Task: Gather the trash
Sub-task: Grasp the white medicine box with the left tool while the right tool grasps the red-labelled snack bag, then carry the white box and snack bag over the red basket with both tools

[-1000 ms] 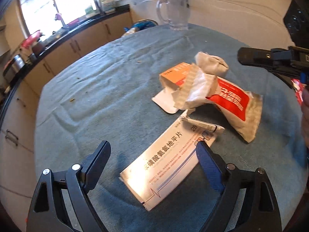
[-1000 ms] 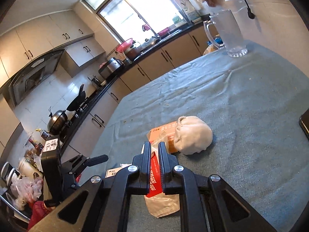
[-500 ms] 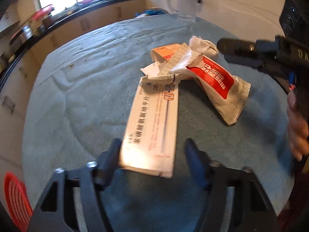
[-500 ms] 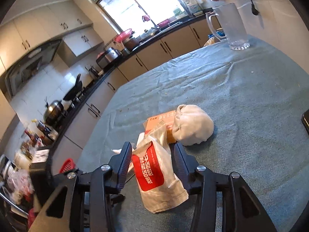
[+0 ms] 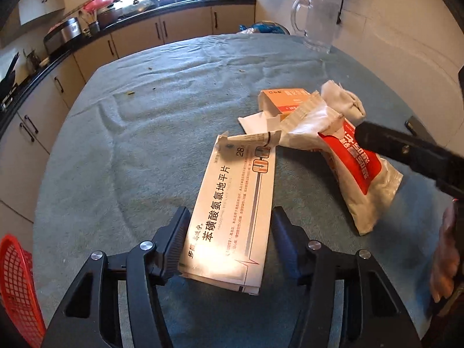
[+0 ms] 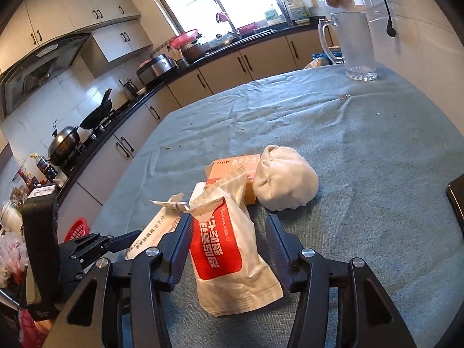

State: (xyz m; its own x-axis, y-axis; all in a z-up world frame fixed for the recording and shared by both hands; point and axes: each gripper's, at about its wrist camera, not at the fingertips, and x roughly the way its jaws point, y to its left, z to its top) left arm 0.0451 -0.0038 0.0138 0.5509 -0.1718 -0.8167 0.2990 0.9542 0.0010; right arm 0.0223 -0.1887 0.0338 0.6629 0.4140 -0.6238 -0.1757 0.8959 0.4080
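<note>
A flattened white medicine box (image 5: 232, 214) lies on the blue-grey tablecloth (image 5: 145, 133). My left gripper (image 5: 229, 232) is open, its fingers on either side of the box's near end. A white and red snack bag (image 6: 226, 249) lies beside it; it also shows in the left wrist view (image 5: 359, 168). My right gripper (image 6: 229, 240) is open with its fingers astride the bag. Behind lie an orange box (image 6: 232, 171) and a crumpled white tissue wad (image 6: 285, 182).
A clear glass pitcher (image 6: 355, 46) stands at the table's far edge. A red mesh basket (image 5: 17, 293) sits below the table's left edge. A dark phone (image 6: 456, 200) lies at the right. Kitchen counters run behind the table.
My right gripper has opened and come down around the snack bag. My left gripper has swung round and moved forward, so the medicine box now lies lengthwise between its fingers.
</note>
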